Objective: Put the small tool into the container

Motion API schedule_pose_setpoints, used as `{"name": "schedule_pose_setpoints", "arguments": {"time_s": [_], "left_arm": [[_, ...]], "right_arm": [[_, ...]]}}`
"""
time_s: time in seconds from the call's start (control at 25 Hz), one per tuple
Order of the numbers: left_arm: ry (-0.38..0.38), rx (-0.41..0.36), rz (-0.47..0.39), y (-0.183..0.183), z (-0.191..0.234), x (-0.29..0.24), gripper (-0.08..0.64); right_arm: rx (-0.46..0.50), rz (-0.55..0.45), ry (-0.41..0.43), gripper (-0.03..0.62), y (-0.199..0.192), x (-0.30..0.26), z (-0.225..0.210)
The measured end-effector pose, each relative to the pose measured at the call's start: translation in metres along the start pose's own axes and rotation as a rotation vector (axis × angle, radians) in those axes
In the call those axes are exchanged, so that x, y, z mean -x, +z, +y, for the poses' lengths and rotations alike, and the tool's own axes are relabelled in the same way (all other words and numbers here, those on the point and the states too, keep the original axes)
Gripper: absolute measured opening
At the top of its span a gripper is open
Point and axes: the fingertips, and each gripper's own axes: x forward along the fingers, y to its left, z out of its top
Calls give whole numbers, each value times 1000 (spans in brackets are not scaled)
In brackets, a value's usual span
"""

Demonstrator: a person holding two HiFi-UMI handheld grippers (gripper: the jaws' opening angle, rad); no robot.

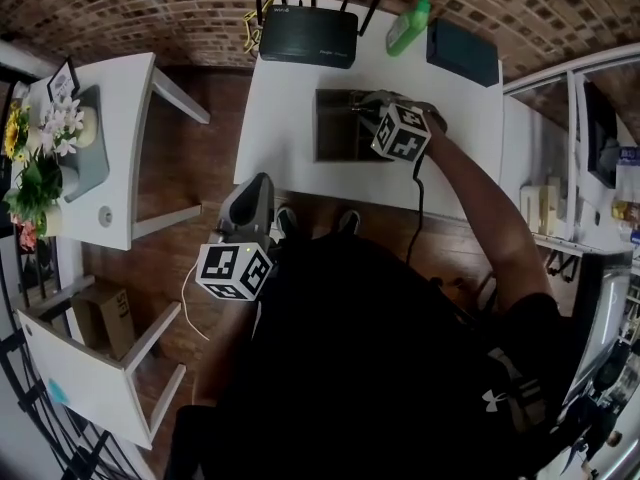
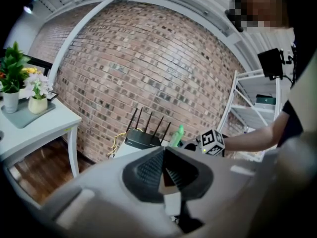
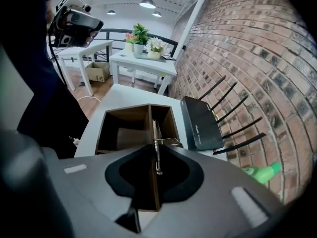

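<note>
White table (image 1: 285, 118) lies ahead of us, and toward its far side sits the dark wooden container (image 1: 335, 126), split by a divider. Our right gripper (image 3: 154, 150) hangs steeply above that divider, its jaws a little apart and not pinching. Our left gripper (image 2: 164, 152) hovers near us, off the table, jaws together on nothing. The small tool (image 3: 156, 135) stands in the right gripper's gap, above the container. We judge this the release. Next we should see it fall into a compartment, then lift clear.
</note>
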Motion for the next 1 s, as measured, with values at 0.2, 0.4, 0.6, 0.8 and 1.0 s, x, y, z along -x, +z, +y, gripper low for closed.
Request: {"name": "schedule_pose_setpoints", "arguments": {"time_s": [0.2,0.4,0.6,0.8,1.0], "left_arm": [[-46,-4,7,3,2,-2,6],[-134,-1,55,-8,-2,-8,6],[-256,-18,162,-39,-13,-17,6],[-335,-51,229,-64,-37,-18,6],[-351,-73,211,-67,-76,-8,6]], "right_arm": [[-59,-10,-54,57,0,17,0],[-297,-84,-147,28,-11,58,12],[-895,-327,-253,12,-45,106,45],[-1397,-513,-377,11,-90,158,100],[-1555,-619,-446,11,-118,198,142]]}}
